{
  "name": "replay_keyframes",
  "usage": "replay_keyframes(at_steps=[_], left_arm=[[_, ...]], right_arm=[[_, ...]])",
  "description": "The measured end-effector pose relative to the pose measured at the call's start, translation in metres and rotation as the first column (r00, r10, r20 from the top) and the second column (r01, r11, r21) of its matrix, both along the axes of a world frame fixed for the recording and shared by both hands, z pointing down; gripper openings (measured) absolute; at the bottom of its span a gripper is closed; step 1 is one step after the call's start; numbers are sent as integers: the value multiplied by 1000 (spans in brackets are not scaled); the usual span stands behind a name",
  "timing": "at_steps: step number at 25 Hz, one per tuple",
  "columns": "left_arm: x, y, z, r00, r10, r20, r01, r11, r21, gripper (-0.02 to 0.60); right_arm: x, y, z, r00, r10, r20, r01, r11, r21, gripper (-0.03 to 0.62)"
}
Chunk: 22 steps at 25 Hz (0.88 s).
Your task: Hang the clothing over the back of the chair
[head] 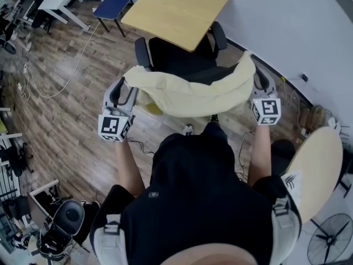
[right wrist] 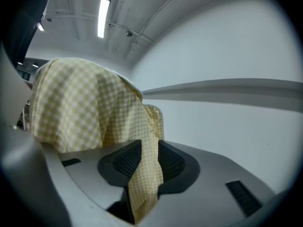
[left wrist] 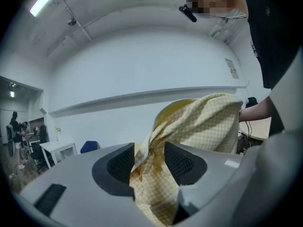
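The left gripper (left wrist: 149, 163) has its fingers (left wrist: 122, 163) spread wide. A fold of the yellow checked shirt (head: 187, 95) lies loose in the gap and is not pinched. The right gripper (right wrist: 147, 159) also has its fingers (right wrist: 127, 161) apart, and a strip of the shirt hangs down between them, unclamped. The shirt drapes across the back of the black chair (head: 176, 57), with one end at each gripper. The chair stands just in front of a wooden table (head: 176, 10).

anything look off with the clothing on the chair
The yellow checked garment lies bunched, not flat, over the black chair; its ends hang between the parted jaws of the left gripper and the right gripper.
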<state>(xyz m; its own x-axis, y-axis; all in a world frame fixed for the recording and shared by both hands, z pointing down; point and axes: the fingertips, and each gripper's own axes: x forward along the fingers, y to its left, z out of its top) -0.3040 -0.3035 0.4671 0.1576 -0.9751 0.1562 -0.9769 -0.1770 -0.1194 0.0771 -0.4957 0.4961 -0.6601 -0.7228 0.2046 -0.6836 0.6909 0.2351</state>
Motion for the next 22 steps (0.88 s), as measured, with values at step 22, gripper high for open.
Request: replay_keyframes(at_steps=[22], left_arm=[[4,41,-34,998,-49,-44,54,993,107,9]], right_arm=[[52,72,-6,996,88,17,-87,996,-20,12]])
